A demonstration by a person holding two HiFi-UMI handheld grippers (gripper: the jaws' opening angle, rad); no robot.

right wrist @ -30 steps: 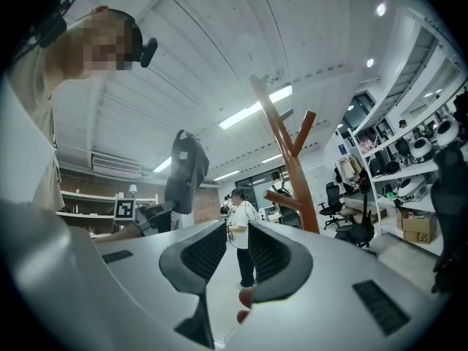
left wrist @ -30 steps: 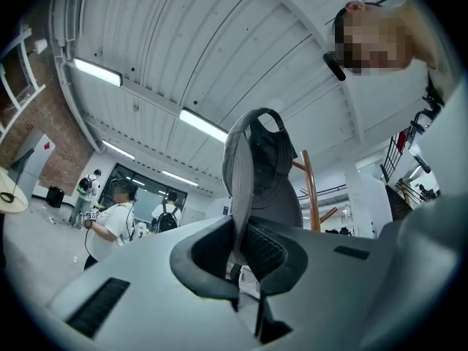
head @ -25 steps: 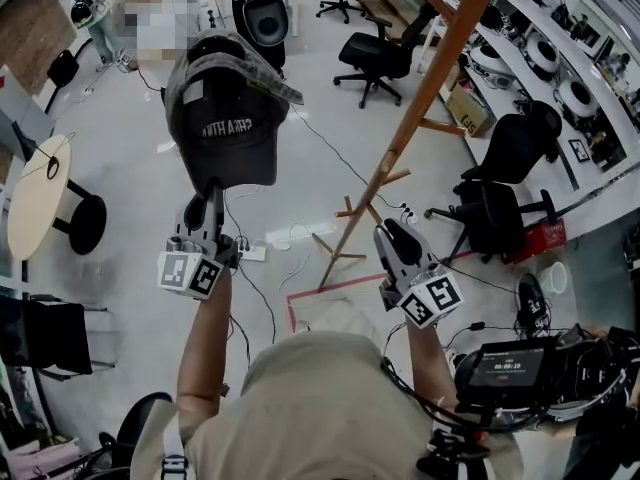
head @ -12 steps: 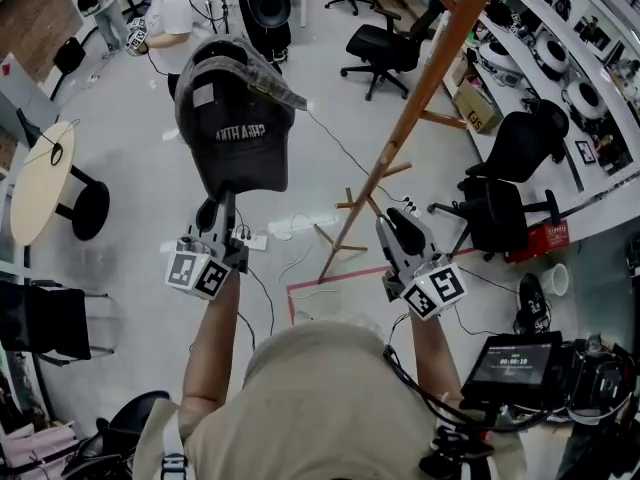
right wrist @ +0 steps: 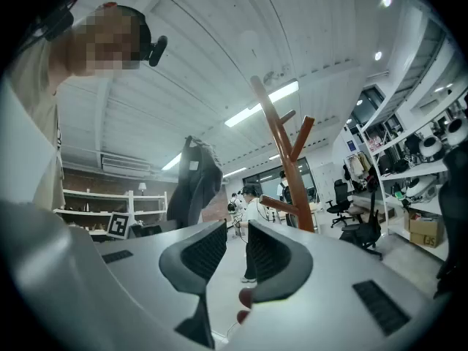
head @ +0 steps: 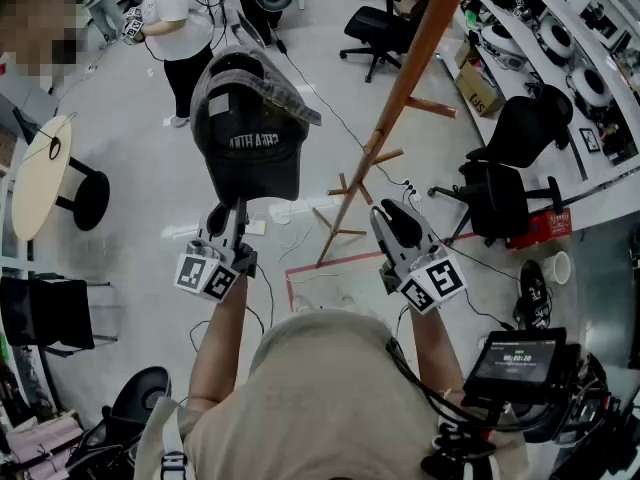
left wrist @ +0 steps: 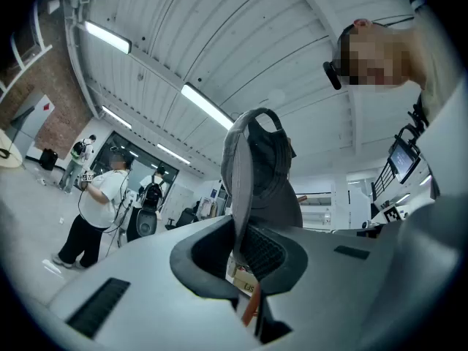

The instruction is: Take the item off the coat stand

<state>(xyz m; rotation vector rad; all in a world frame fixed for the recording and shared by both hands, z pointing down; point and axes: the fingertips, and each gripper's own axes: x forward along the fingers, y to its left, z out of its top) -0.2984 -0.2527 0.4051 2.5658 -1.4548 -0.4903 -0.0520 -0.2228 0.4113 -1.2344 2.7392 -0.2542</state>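
Observation:
A black cap (head: 248,138) with pale lettering hangs clear of the wooden coat stand (head: 400,98), held up from below by my left gripper (head: 232,218). In the left gripper view the cap's (left wrist: 257,170) grey edge runs down between the pads (left wrist: 267,251), and the left gripper (left wrist: 245,243) is shut on it. The stand's slanted pole and short pegs are to the right of the cap, apart from it. My right gripper (head: 398,223) stays low beside the stand's base. In its own view the right gripper (right wrist: 238,251) is open with nothing between the pads, and the stand (right wrist: 289,167) rises ahead.
A person in a white shirt (head: 180,28) stands at the back left. Black office chairs (head: 385,33) (head: 500,193) sit behind and right of the stand. A round table (head: 40,183) is at the left. Cables and red floor tape (head: 330,288) lie near the stand's feet.
The left gripper has carried the cap rightward and lower in the head view, still off the stand. The right gripper has hardly moved. The person in white has come into view.

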